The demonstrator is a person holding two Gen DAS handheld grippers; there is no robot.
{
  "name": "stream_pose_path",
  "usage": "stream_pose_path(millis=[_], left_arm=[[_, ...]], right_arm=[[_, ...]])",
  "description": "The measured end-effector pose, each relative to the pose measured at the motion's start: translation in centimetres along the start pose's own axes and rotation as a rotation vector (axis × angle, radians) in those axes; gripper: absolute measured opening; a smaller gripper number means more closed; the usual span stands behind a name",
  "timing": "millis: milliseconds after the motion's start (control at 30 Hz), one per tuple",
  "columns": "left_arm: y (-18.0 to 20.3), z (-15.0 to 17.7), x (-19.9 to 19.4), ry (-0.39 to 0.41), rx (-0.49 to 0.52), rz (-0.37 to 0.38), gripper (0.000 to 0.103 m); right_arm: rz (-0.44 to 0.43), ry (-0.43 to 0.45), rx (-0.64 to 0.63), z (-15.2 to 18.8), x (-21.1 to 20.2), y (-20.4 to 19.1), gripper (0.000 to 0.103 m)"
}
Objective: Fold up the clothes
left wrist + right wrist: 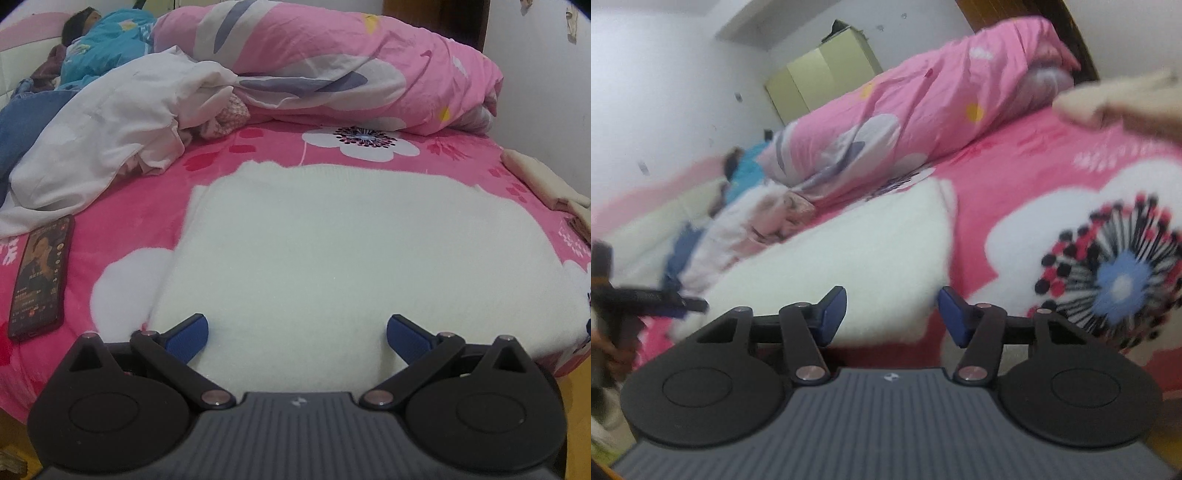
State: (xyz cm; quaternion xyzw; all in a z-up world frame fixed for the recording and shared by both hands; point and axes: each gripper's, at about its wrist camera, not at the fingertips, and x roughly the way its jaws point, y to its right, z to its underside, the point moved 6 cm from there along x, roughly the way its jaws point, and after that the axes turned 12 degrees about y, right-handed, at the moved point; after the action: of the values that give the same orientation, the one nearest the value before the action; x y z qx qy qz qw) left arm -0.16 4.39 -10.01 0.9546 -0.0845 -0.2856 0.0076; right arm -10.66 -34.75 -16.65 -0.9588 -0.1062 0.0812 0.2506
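- White garment (332, 251): fuzzy knit, roughly rectangular, flat on pink floral bedsheet (122, 218).
- Left gripper (297, 334): blue ribbed pads spread wide over near hem, holding nothing.
- Right gripper (892, 314): half open, empty.
- Phone (38, 277): 9 o'clock.
- Rolled pink quilt (332, 62): 12 o'clock.

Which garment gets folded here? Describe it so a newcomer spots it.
On the pink floral bedsheet, below the rolled pink quilt, lies a flat fuzzy white sweater. Unlike the crumpled white cloth to its left, it is spread smooth.
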Motion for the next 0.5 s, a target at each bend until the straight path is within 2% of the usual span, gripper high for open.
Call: stream_pose_path(millis=[67,167,267,433,500], left_arm=[[0.1,0.0,0.1,-0.002,0.001,-0.004,0.103],[0.1,-0.1,0.2,-0.006,0.000,-0.004,0.103],[0.0,-0.1,0.1,-0.010,-0.002,-0.001,0.103],[0.0,-0.1,0.3,-0.014,0.007,-0.007,0.103],[0.1,-0.2,0.3,-0.016,0.012,-0.010,0.103]], right_arm=[[-0.063,-0.021,0.109,0.2,0.4,1.5,0.044],[-0.212,-0.027,0.187,0.2,-0.3,1.7,0.044],[-0.282,0.000,0.213,0.0,-1.2,2.0,0.043],[-0.289,0.035,0.298,0.1,0.4,3.8,0.043],[-0.389,0.018,0.394,0.6,1.5,4.1,0.045]])
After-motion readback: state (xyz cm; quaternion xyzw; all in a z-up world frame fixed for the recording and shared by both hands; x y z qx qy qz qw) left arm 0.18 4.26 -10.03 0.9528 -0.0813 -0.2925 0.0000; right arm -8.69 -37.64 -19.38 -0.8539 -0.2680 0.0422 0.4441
